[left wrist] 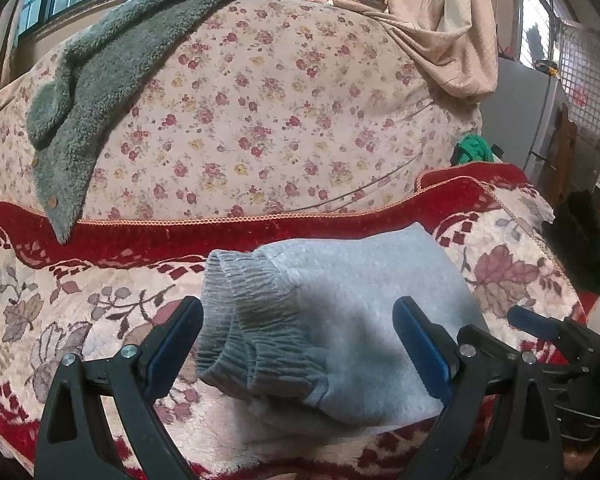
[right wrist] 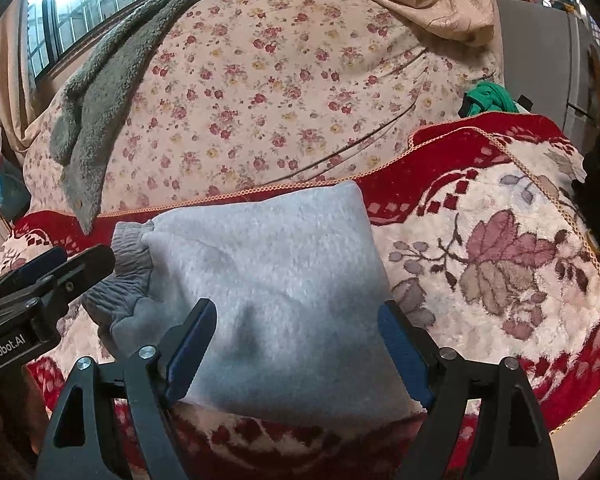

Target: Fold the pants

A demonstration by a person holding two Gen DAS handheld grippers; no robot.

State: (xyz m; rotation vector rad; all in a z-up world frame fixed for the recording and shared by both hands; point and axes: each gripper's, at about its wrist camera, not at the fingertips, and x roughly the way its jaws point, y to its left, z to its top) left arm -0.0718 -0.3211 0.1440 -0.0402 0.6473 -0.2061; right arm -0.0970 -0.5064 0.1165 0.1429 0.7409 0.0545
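Observation:
The grey fleece pants (left wrist: 348, 304) lie folded into a thick square bundle on the red and cream blanket (left wrist: 60, 304). Their ribbed cuffs (left wrist: 240, 320) are stacked at the bundle's left end. My left gripper (left wrist: 298, 312) hovers open over the cuff end, nothing pressed between its blue pads. In the right wrist view the same pants (right wrist: 268, 272) fill the middle, with the cuffs (right wrist: 128, 272) at the left. My right gripper (right wrist: 298, 320) stands open wide above the bundle's near part, holding nothing. The left gripper (right wrist: 64, 264) shows at the left edge of that view.
Behind the blanket rises a floral quilt (left wrist: 260, 112) with a grey fluffy garment (left wrist: 100, 80) draped over it. A beige curtain (left wrist: 452, 20) hangs at the back right. A green cloth (left wrist: 472, 150) and a dark item (left wrist: 580, 248) sit at the right.

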